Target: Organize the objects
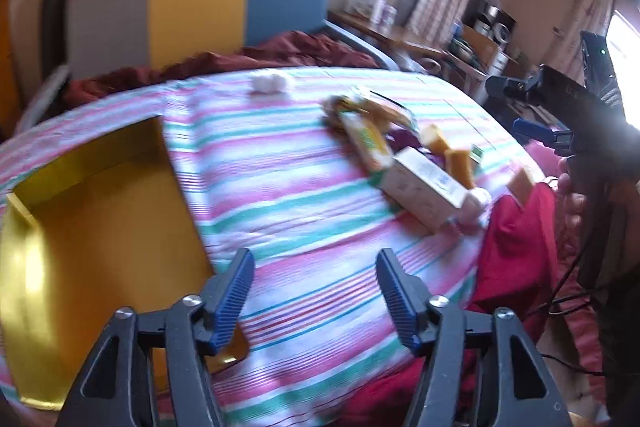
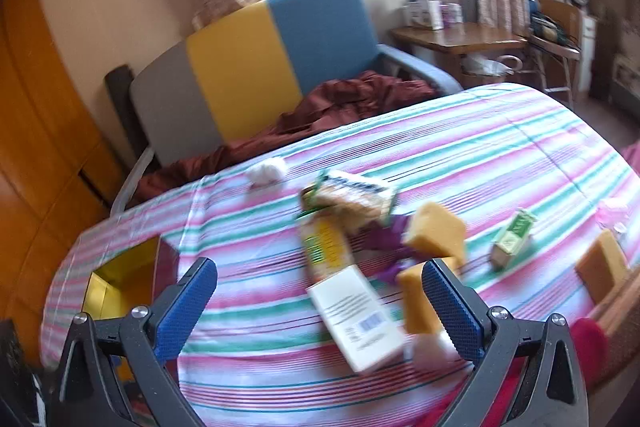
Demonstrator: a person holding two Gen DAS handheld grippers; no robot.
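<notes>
The striped bedcover carries everything, and by the look of it the sorting has hardly begun. The yellow box lies open ahead and to the left of the left gripper, touching that gripper's left finger in the picture, and what shows of its floor is bare; the near part is hidden by the gripper, so something small could sit there unseen.

The loose things lie in a heap ahead and to the right of the left gripper, and directly ahead of the right gripper. The white carton lies nearest, between the right gripper's fingers in that view. Beyond it sit the yellow-green packet and a snack bag, blurred, overlapping one another. Three orange sponge blocks are scattered about: one past the carton, one just beside the right finger, one far right near the bed's edge. A small green box stands apart to the right, and a white cotton ball lies far ahead.

Both grippers are spread wide and carry nothing.

A clear band of cover lies between box and heap for carrying across. The bed's near edge drops to red cloth close to the carton, so nudged items could slide off there.
</notes>
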